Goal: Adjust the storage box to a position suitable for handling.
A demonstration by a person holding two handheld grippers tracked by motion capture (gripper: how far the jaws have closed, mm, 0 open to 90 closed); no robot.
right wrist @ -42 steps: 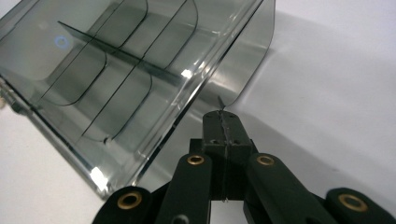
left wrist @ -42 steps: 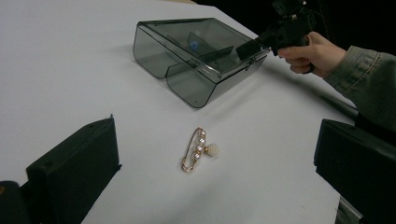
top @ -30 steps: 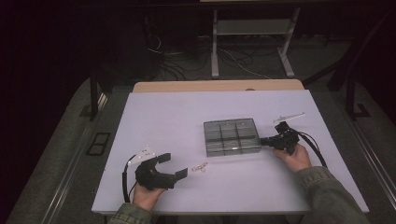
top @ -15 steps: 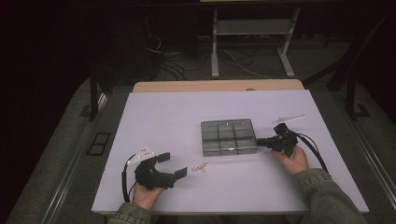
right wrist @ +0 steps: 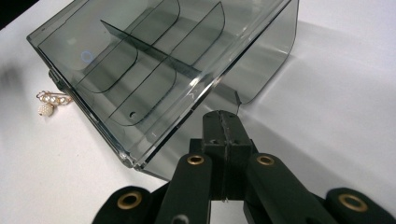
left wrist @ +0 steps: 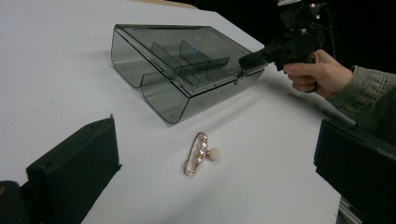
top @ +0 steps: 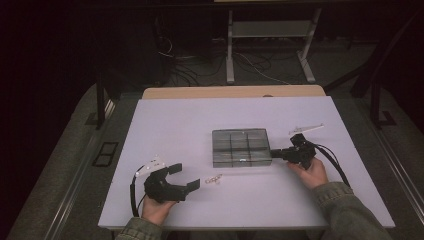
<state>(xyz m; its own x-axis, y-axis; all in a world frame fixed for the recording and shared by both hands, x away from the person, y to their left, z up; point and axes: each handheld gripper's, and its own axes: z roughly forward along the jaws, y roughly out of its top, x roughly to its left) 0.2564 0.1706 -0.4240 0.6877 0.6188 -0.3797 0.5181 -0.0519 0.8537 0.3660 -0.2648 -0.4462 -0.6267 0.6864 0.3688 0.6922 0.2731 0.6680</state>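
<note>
The smoky clear box [top: 241, 148] now sits slightly further left on the white worktop [top: 175, 125] than a second ago, with the right tool [top: 276, 152], jaws pressed together, touching its right edge. The left tool [top: 184, 176] rests unmoved with jaws apart, a pearl brooch [left wrist: 200, 154] lying between them on the worktop.

Both handheld grippers are matte black, the left gripper [top: 184, 176] with broad block jaws, the right gripper [right wrist: 223, 122] with slim arms pinned by brass-coloured rivets. A black cable [top: 134, 196] loops from the left one. The person wears a faded olive-grey denim sleeve [top: 345, 205] with stitched cuff.
</note>
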